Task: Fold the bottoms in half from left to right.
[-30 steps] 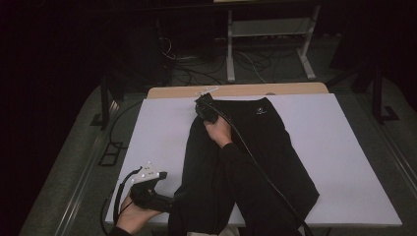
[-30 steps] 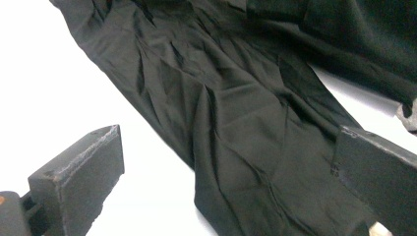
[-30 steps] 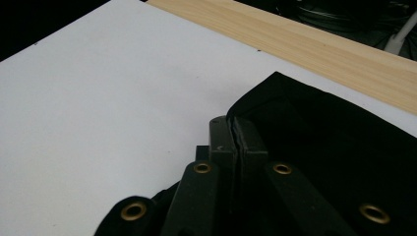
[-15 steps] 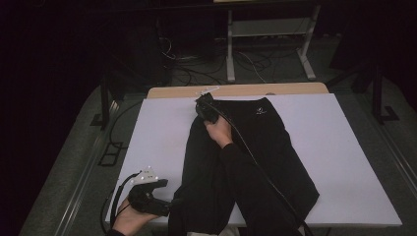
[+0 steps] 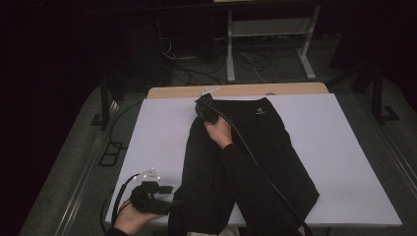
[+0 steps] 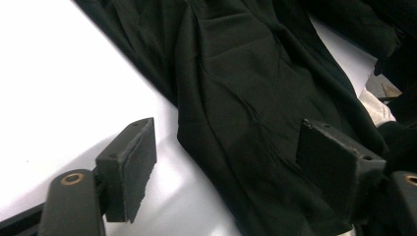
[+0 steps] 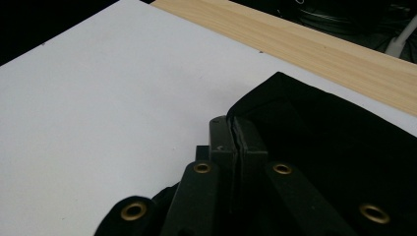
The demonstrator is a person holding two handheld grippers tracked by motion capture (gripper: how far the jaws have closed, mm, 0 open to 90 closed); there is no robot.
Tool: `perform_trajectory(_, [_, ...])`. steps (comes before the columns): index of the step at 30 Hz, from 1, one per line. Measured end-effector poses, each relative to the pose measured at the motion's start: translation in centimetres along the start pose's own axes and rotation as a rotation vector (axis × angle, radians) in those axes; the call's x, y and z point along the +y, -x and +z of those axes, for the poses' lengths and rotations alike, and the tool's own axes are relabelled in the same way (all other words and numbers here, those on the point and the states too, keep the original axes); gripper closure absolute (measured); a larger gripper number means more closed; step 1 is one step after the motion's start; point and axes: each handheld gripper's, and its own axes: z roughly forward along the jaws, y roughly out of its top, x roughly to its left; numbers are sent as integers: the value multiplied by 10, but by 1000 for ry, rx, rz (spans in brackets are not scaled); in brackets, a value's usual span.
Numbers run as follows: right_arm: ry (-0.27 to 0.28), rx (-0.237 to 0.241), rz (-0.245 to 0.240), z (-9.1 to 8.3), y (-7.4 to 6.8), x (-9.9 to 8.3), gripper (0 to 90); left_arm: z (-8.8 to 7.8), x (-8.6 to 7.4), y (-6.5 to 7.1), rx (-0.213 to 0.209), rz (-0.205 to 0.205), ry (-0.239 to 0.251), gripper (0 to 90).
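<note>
A black garment [image 5: 275,147] lies spread on the white sheet [image 5: 344,147], with a small white logo near its far edge. At that far edge my right gripper [image 5: 202,104] is shut on the corner of the black cloth [image 7: 314,142], its jaws [image 7: 236,142] pressed together over the fabric. My left gripper [image 5: 173,201] is low at the near left beside the garment's hem. Its jaws have just been closing but still stand apart. The edge of the dark fabric [image 6: 246,113] lies between the pads [image 6: 130,167] without being pressed.
A strip of wooden tabletop [image 5: 236,91] shows beyond the sheet. Cables and a metal stand [image 5: 268,44] are on the dark floor behind. The right forearm's black sleeve [image 5: 246,182] lies across the garment, and a cable [image 5: 275,177] trails over it.
The left gripper has shifted slightly toward the near edge, close to the garment's hem, and its jaws look narrower. The right hand and gripper have stayed put.
</note>
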Motion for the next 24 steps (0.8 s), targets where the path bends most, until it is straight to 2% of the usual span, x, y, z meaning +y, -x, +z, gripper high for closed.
perform_trajectory(1, [0, 0, 0, 0, 0, 0, 864, 1, 0, 0, -5, -3, -5, 236])
perform_trajectory(6, [3, 2, 4, -1, 0, 0, 864, 1, -1, -3, -36, -25, -21, 374])
perform_trajectory(10, [2, 2, 5, -1, 0, 0, 864, 2, -1, -4, -55, -36, -52, 546])
perform_trajectory(11, [2, 2, 3, -1, 0, 0, 864, 3, -1, -5, -62, -58, -62, 546])
perform_trajectory(12, [0, 3, 3, 0, 0, -1, 864, 3, -1, -5, -71, -76, -67, 606])
perform_trajectory(13, [0, 3, 4, 0, -1, -1, 864, 3, -1, -6, -60, -80, -76, 631])
perform_trajectory(19, [0, 6, 5, 0, 0, -1, 864, 3, -2, -7, -45, -75, -100, 878])
perform_trajectory(21, [0, 7, 5, 0, 0, -1, 864, 3, -1, -6, -56, -52, -113, 884])
perform_trajectory(22, [0, 10, 7, 0, 0, -1, 864, 2, 0, -4, -52, -32, -111, 886])
perform_trajectory(24, [1, 14, 4, -1, 1, -1, 864, 1, 2, 0, -51, -18, -104, 888])
